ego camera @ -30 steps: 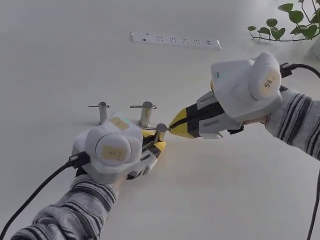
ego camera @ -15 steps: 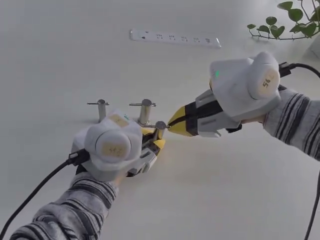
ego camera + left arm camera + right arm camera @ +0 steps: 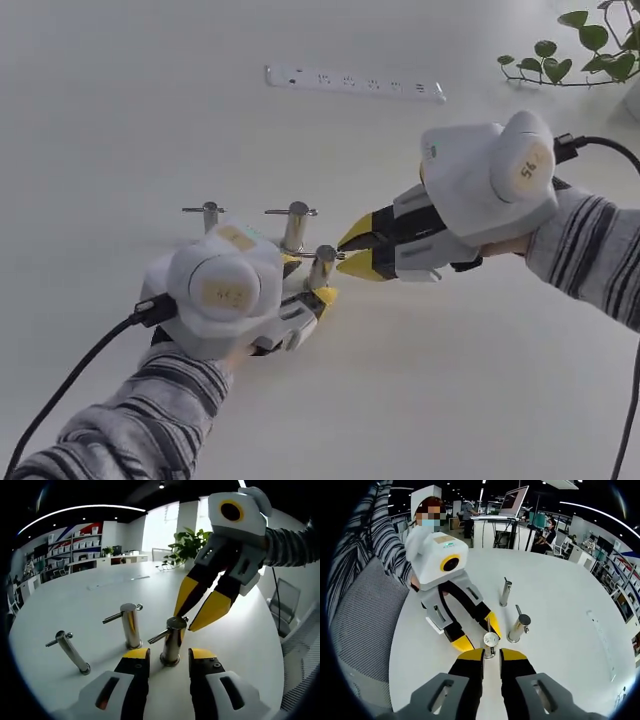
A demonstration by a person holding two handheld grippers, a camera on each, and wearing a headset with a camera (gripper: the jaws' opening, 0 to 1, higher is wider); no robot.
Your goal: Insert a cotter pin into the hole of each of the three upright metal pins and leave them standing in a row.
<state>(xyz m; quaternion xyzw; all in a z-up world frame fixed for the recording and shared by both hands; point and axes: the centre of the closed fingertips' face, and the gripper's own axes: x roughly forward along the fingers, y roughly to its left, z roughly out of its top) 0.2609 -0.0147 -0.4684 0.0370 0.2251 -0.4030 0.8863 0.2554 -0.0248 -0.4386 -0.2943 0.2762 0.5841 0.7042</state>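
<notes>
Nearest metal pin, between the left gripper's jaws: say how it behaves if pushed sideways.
The metal pin stands tall on a small base, so it probably tips easily. Its polished surface looks slippery. Being round, it may roll once down.

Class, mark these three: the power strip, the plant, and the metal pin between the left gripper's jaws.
power strip [image 3: 355, 84], head view, middle of casing.
plant [image 3: 598, 62], head view, leaf cluster.
metal pin [image 3: 172, 642], left gripper view, shaft.
</notes>
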